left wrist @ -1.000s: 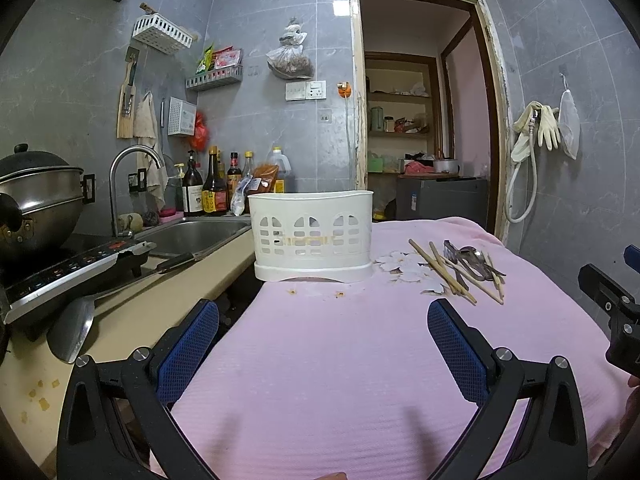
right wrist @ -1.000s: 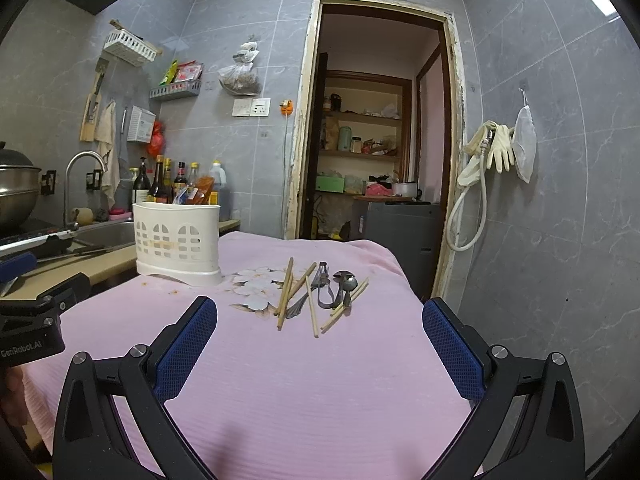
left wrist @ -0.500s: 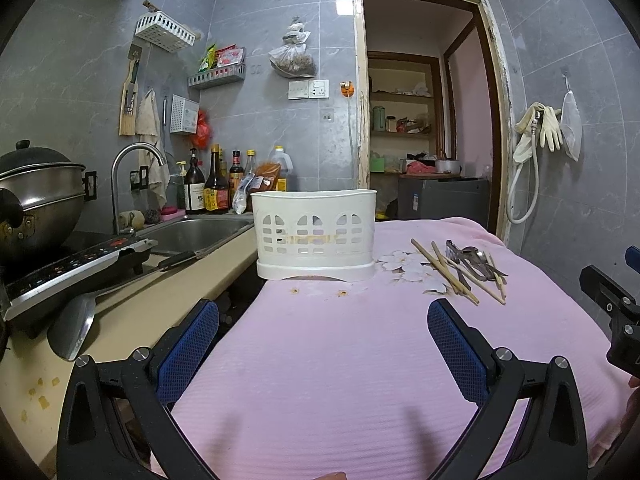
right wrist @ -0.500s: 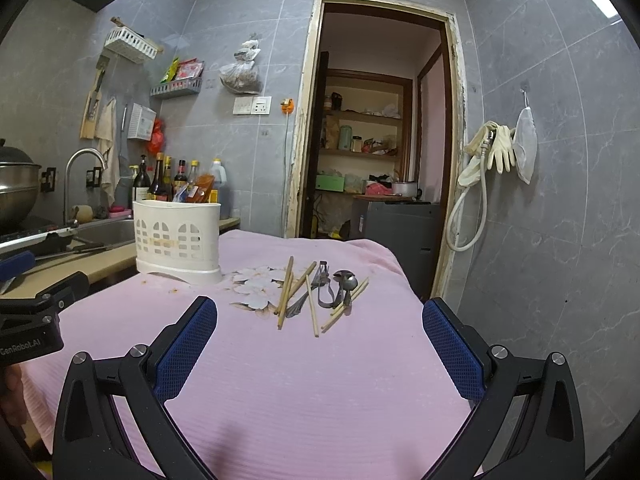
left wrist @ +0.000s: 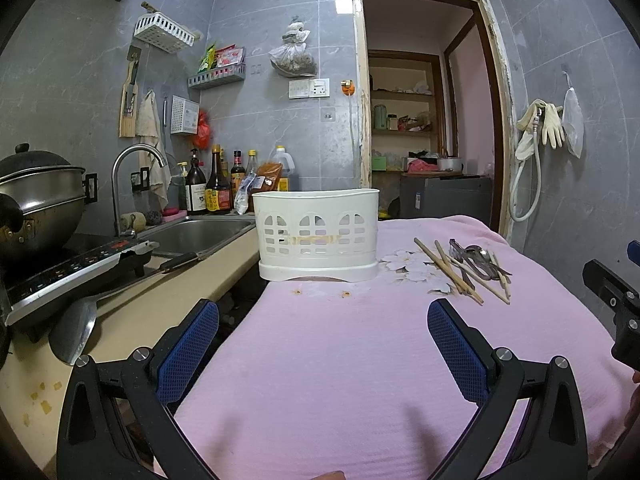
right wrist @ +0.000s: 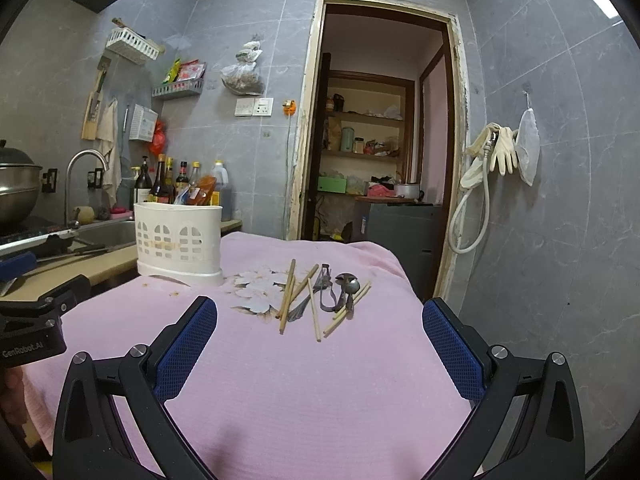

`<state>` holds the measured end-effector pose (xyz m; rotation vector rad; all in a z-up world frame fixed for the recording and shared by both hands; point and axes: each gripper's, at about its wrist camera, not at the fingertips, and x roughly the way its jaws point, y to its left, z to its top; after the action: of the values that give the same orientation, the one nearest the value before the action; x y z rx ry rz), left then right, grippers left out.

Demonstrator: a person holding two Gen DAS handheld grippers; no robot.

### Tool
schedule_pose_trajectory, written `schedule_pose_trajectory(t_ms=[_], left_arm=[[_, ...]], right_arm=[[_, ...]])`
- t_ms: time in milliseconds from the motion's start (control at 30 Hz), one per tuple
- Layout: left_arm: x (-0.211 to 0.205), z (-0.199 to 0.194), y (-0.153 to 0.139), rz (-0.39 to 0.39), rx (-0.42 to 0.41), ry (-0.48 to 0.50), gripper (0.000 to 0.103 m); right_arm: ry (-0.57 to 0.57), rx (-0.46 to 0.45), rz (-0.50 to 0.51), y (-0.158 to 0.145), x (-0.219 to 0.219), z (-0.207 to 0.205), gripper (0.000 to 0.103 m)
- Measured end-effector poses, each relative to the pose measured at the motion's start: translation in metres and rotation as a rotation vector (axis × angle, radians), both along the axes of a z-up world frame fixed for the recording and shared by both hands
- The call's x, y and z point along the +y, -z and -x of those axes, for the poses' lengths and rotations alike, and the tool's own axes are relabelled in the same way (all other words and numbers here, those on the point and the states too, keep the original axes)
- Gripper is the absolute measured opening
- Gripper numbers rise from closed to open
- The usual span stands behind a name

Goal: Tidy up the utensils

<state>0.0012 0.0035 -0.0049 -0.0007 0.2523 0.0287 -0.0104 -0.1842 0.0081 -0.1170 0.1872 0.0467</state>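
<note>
Left wrist view, left tool (left wrist: pixel 323 338): released, jaws spread wide and empty, hovering over the pink-covered surface (left wrist: pixel 360 380); it faces the white caddy (left wrist: pixel 318 236), which stands upright near the surface's far left edge, beside the sink (left wrist: pixel 200 234)
Left wrist view, utensils: chopsticks (left wrist: pixel 448 270) and metal spoons (left wrist: pixel 480 260) lie in a loose heap to the right of the caddy, apart from it; their long axes run from far-left to near-right, near tips aimed toward the right tool's side
Left wrist view, doing it well: I judge this tool is best kept free to steady the caddy; a light plastic holder would likely slide or tip if a stick catches its rim

Right wrist view, right tool (right wrist: pixel 320 336): released too, nothing between the pads, aimed almost straight at the heap
Right wrist view, utensils: chopsticks (right wrist: pixel 289 294) fan out with long axes roughly along the tool's line of sight, crossing each other; spoons (right wrist: pixel 348 288) lie among them, bowls at the far end, handles pointing nearer; which piece is topmost is unclear
Right wrist view, doing it well: likely pick an outer, uncrossed stick first; close across its narrow width near the middle, so it hangs balanced; then turn it upright before lowering into the caddy (right wrist: pixel 179 236)
</note>
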Motion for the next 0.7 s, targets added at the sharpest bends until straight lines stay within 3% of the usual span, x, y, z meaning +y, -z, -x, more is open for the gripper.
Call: schedule_pose_trajectory(t_ms=[267,700], left_arm=[[0.001,-0.004,-0.001,0.004,0.004,0.005,0.102],[-0.005,-0.044,-0.032,-0.018,-0.016,0.024,0.102]], right_arm=[[-0.009,-0.002,0.025,-0.005,0.003,-0.005,0.103],[0.000,-0.062,0.087,-0.035,-0.012,-0.030,0.103]])
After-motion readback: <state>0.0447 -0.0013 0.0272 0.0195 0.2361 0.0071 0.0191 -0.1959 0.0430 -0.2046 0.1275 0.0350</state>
